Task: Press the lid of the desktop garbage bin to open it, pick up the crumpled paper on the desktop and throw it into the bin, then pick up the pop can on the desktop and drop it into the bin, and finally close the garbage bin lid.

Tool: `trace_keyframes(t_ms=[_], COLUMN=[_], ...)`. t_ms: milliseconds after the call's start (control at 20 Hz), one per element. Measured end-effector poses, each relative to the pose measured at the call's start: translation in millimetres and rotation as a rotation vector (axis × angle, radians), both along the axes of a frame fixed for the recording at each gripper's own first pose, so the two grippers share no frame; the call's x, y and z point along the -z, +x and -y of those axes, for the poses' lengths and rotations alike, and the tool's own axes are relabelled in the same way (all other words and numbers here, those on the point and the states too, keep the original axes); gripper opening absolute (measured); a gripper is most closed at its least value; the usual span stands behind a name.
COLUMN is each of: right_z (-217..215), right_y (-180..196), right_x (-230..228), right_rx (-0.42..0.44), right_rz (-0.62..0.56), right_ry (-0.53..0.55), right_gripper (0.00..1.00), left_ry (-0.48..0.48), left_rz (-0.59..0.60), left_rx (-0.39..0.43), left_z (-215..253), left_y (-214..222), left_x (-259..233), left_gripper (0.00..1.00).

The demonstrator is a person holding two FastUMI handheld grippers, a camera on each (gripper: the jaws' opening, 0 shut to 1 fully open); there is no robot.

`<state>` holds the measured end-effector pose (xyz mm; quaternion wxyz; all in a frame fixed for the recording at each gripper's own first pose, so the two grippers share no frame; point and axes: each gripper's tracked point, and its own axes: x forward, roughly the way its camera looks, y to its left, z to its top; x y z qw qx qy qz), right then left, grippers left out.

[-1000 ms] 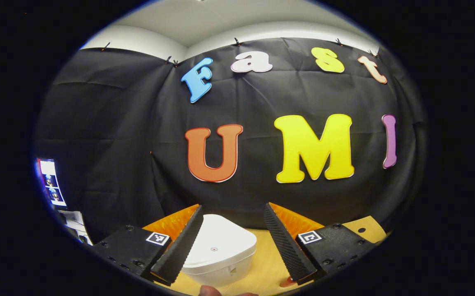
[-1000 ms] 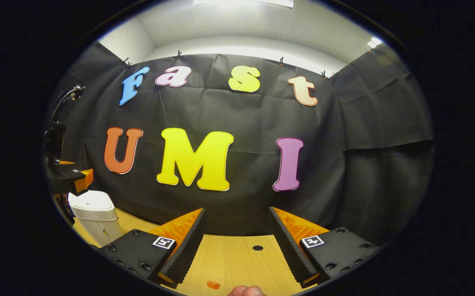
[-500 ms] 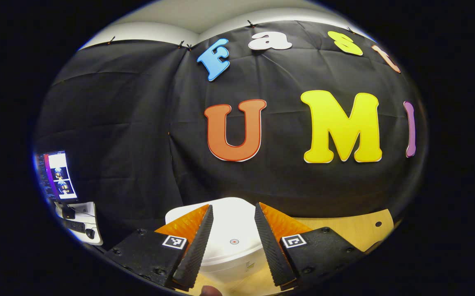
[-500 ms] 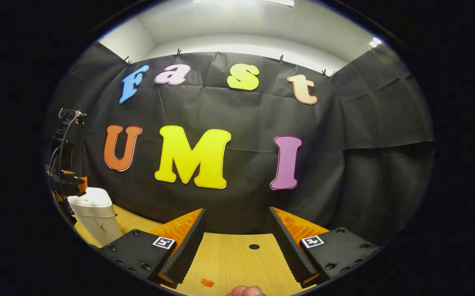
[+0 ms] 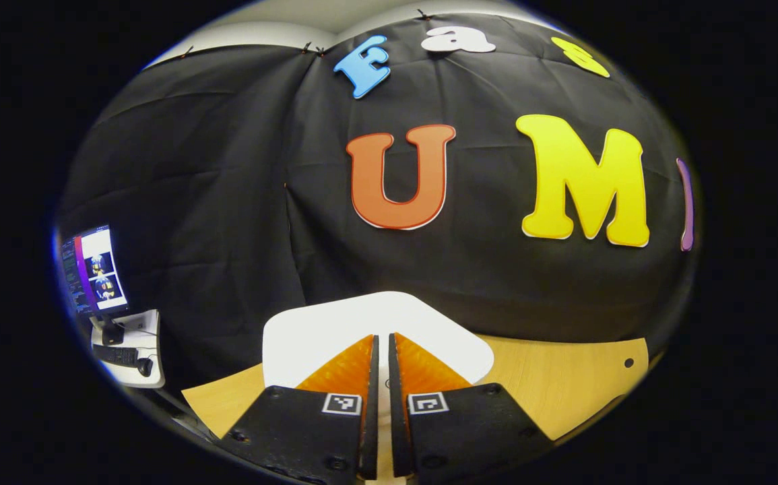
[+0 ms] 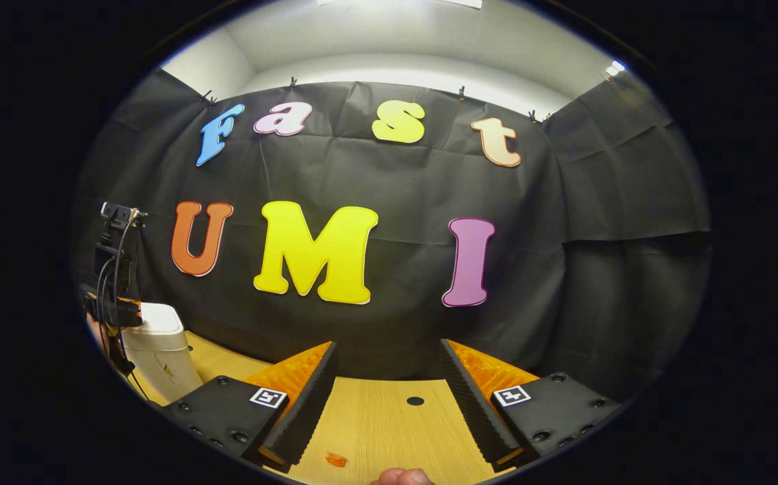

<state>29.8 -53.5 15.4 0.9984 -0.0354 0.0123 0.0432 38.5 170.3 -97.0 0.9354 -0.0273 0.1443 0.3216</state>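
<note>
The white garbage bin [image 5: 308, 333] stands on the light wooden counter [image 5: 564, 377], close to the black cloth wall behind it. In the left gripper view its flat white lid [image 5: 429, 330] lies directly under the left gripper [image 5: 380, 350], whose two fingers are pressed almost together with only a thin slit between them, nothing held; they sit over the middle of the lid, though contact with it cannot be judged. The lid looks closed.

In the right gripper view the same bin [image 6: 159, 350] stands far to the left near the counter's edge, with the left gripper's body [image 6: 116, 310] and its dangling cables just beside and above its top. The right gripper [image 6: 389, 397] hangs well apart from the bin over bare counter, its two fingers spread wide and empty.

Between those fingers the counter [image 6: 389, 431] shows one dark round hole [image 6: 415, 401] and one small orange scrap [image 6: 335, 460]; part of a hand [image 6: 402, 477] peeks in at the bottom edge. The left gripper view shows one similar hole [image 5: 628, 362] near the counter's right end. There is open counter to the right of the bin. Off the counter's left edge, a lit monitor [image 5: 92, 269] stands on a separate small desk [image 5: 129, 350] with a keyboard and mouse.
</note>
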Motion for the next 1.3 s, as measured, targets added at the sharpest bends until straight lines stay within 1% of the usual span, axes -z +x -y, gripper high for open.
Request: trace_keyframes(t_ms=[100, 250, 300, 400, 500, 600, 750, 800, 900, 1000, 1100, 1150, 1250, 1300], right_z=[1, 1, -1, -9, -18, -24, -26, -25, -18, -16, -15, -14, -13, -15], right_y=[2, 4, 5, 5, 4, 3, 3, 5, 10, 11, 12, 12, 12, 11], right_x=[3, 6, 8, 11, 14, 14, 14, 15, 16, 13, 11, 11, 13, 13], right_rx=[0.0, 0.004, 0.002, -0.014, -0.036, -0.052, -0.067, -0.064, -0.035, -0.018, -0.01, -0.005, 0.005, 0.008], right_rz=[-0.005, -0.013, -0.017, -0.026, -0.032, -0.029, -0.015, -0.021, -0.033, -0.032, -0.026, -0.024, -0.029, -0.033], right_ry=[-0.005, -0.005, -0.004, -0.001, -0.002, -0.009, -0.013, -0.008, 0.027, 0.058, 0.051, 0.046, 0.049, 0.058], right_gripper=[0.95, 0.95, 0.95, 0.95, 0.95, 0.95, 0.95, 0.95, 0.95, 0.95, 0.95, 0.95, 0.95, 0.95], left_ry=[-0.022, -0.082, -0.051, -0.01, 0.013, -0.02, -0.009, 0.026, 0.071, 0.078, 0.11, 0.132, 0.156, 0.172], left_rz=[0.009, -0.016, -0.001, -0.058, -0.082, -0.058, 0.008, 0.012, -0.026, 0.006, 0.044, 0.058, 0.103, 0.122], left_rx=[-0.012, 0.009, 0.014, 0.017, 0.003, -0.014, -0.007, 0.014, 0.036, 0.051, 0.055, 0.076, 0.147, 0.172], left_z=[0, 9, 8, 10, 8, 8, 8, 9, 7, 7, 7, 9, 21, 24], left_y=[1, 5, 10, 8, 5, 3, 6, 10, 12, 11, 9, 10, 20, 20], left_x=[4, 20, 17, 19, 24, 30, 19, 13, 6, -6, -30, -42, -64, -73], left_gripper=[0.05, 0.03, 0.03, 0.03, 0.04, 0.04, 0.04, 0.04, 0.04, 0.04, 0.05, 0.06, 0.29, 0.29])
